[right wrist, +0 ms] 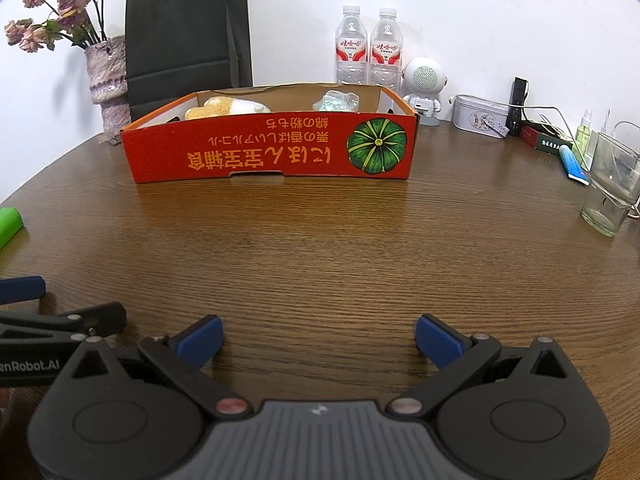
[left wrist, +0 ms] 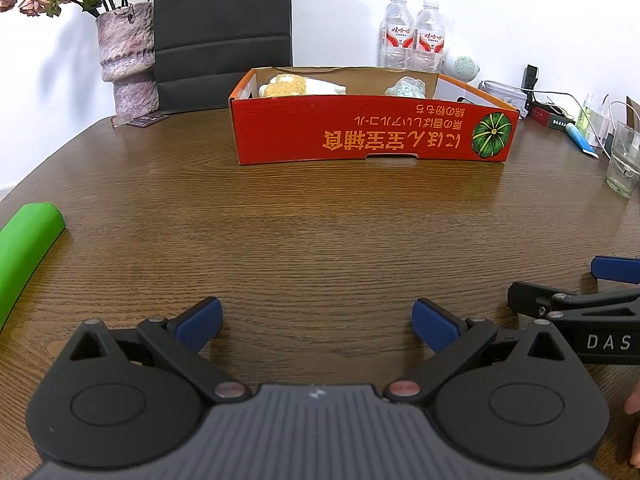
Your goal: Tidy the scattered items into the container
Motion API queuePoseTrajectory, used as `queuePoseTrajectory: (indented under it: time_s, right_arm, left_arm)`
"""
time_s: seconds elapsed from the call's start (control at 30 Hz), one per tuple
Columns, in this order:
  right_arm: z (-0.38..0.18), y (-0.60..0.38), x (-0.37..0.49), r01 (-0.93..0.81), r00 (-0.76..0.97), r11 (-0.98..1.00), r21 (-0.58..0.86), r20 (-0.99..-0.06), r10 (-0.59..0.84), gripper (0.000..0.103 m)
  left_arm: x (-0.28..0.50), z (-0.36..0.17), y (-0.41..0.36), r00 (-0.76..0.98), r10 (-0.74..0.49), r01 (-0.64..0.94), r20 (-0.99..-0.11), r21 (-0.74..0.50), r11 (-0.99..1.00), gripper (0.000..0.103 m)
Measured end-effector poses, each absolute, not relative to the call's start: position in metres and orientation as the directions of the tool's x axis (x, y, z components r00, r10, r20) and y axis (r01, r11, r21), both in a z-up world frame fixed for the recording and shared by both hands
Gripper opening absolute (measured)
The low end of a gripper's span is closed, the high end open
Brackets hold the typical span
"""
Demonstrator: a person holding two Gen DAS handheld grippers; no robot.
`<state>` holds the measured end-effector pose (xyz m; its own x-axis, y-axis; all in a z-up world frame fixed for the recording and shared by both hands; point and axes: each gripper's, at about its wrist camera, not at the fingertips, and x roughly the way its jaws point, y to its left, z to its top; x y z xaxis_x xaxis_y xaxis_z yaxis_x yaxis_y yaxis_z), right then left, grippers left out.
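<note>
A red cardboard box (left wrist: 372, 132) (right wrist: 272, 148) with a green pumpkin print stands open-topped at the far middle of the brown table. Inside it lie a cream plush toy (left wrist: 298, 86) (right wrist: 228, 107) and a pale green crinkled packet (left wrist: 406, 87) (right wrist: 338, 101). A green foam tube (left wrist: 24, 252) (right wrist: 9, 220) lies on the table at the left edge. My left gripper (left wrist: 318, 324) hovers open low over bare wood, well short of the box. My right gripper (right wrist: 320, 340) is open too, beside the left one, with nothing between its blue pads.
A vase of dried roses (left wrist: 128, 60) and a black paper bag (left wrist: 222, 32) stand behind the box on the left. Two water bottles (right wrist: 368, 46), a white speaker (right wrist: 423, 80), a tin, a torch, cables and a glass (right wrist: 612, 184) crowd the right side.
</note>
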<state>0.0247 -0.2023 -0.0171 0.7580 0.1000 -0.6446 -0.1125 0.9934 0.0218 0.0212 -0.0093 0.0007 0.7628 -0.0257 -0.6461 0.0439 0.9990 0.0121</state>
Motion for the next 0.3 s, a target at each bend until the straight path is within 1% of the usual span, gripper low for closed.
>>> queuePoseTrajectory:
  time_s: [0.3]
  right_arm:
    - [-0.0169,-0.2026,0.0244,-0.113,0.758,0.993,0.022,-0.645,0.1,0.103]
  left_arm:
    - [0.0205,0.0006,-0.0089,0.763,-0.024,0.043,-0.646,0.013,0.999,0.103]
